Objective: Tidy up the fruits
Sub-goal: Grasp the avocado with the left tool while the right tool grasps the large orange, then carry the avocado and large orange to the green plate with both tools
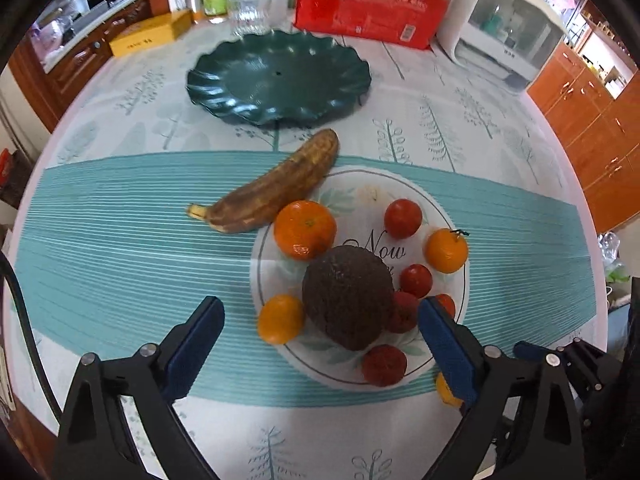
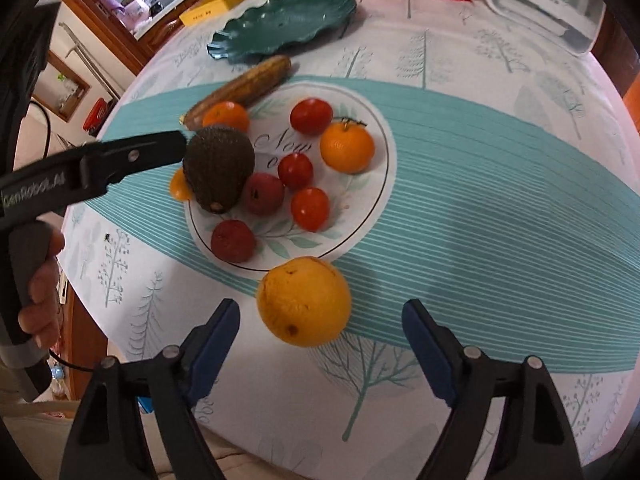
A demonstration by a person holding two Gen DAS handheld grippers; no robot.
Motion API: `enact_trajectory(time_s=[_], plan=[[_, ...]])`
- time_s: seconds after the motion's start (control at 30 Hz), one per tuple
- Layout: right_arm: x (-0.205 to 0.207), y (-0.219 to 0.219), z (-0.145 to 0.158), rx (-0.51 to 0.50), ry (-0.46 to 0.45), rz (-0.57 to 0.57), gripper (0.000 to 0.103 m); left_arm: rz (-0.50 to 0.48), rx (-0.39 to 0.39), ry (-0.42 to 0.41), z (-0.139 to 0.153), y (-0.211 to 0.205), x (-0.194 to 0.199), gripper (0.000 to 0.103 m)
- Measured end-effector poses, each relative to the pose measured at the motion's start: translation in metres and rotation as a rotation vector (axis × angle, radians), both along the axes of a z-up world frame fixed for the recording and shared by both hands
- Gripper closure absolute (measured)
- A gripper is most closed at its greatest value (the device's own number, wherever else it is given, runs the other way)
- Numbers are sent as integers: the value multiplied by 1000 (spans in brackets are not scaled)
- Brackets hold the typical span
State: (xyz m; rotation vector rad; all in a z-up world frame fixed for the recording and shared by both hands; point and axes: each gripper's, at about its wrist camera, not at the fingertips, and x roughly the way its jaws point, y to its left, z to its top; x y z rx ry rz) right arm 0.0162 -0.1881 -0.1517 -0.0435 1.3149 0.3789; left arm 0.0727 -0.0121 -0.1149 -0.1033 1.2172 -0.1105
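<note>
A dark avocado (image 1: 348, 296) lies on a flat white round plate (image 1: 360, 196) among tangerines (image 1: 305, 229), red tomatoes (image 1: 403, 218) and rough red fruits (image 1: 385, 365). My left gripper (image 1: 320, 312) is open, one finger on each side of the avocado, pads clear of it. A brown banana (image 1: 276, 188) rests at the plate's far left edge. In the right wrist view my right gripper (image 2: 320, 308) is open around a large orange (image 2: 304, 300) on the cloth just in front of the plate (image 2: 360, 208); its pads stand apart from the fruit.
A dark green scalloped dish (image 1: 280, 76) stands beyond the banana. Behind it are a yellow box (image 1: 148, 36), a glass (image 1: 248, 16), a red package (image 1: 368, 4) and a white appliance (image 1: 504, 28). A hand (image 2: 44, 304) holds the left gripper's handle at the left.
</note>
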Motion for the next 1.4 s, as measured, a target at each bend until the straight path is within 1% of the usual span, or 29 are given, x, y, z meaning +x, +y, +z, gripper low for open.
enact_trajectory(time_s=[0.1, 0.2, 0.23, 0.3, 0.33, 0.37, 0.4, 0.47, 0.6, 0.77, 0.9, 1.0, 1.1, 1.2, 1.4], plan=[[5, 1, -11, 5, 31, -1, 26, -17, -21, 28, -10, -4, 9, 11], [8, 2, -17, 34, 58, 5, 28, -38, -21, 42, -17, -10, 16, 15], [8, 3, -19, 38, 65, 9, 28, -43, -18, 46, -19, -12, 19, 19], [10, 4, -22, 42, 79, 17, 34, -69, -14, 66, -25, -16, 25, 29], [10, 5, -24, 45, 89, 23, 36, -83, -9, 78, -28, -18, 27, 38], [10, 6, -25, 49, 94, 25, 39, -96, -13, 88, -30, -19, 28, 42], [10, 7, -26, 54, 99, 29, 43, -102, -12, 92, -31, -21, 28, 42], [10, 9, -26, 56, 102, 34, 46, -113, -5, 90, -31, -22, 30, 42], [10, 11, -26, 48, 92, 34, 47, -134, 6, 94, -32, -25, 33, 42], [10, 11, -27, 52, 88, 27, 47, -137, 14, 135, -42, -26, 37, 41], [8, 9, -27, 52, 84, 21, 48, -119, -8, 131, -46, -25, 38, 41], [7, 9, -26, 44, 79, 23, 48, -117, -10, 125, -46, -25, 36, 42], [6, 11, -25, 35, 76, 21, 48, -113, 1, 121, -44, -21, 30, 43], [4, 11, -20, 37, 65, 16, 48, -95, -9, 117, -39, -16, 25, 43], [3, 10, -6, 40, 32, 17, 48, -76, -1, 100, -15, -4, 11, 43]])
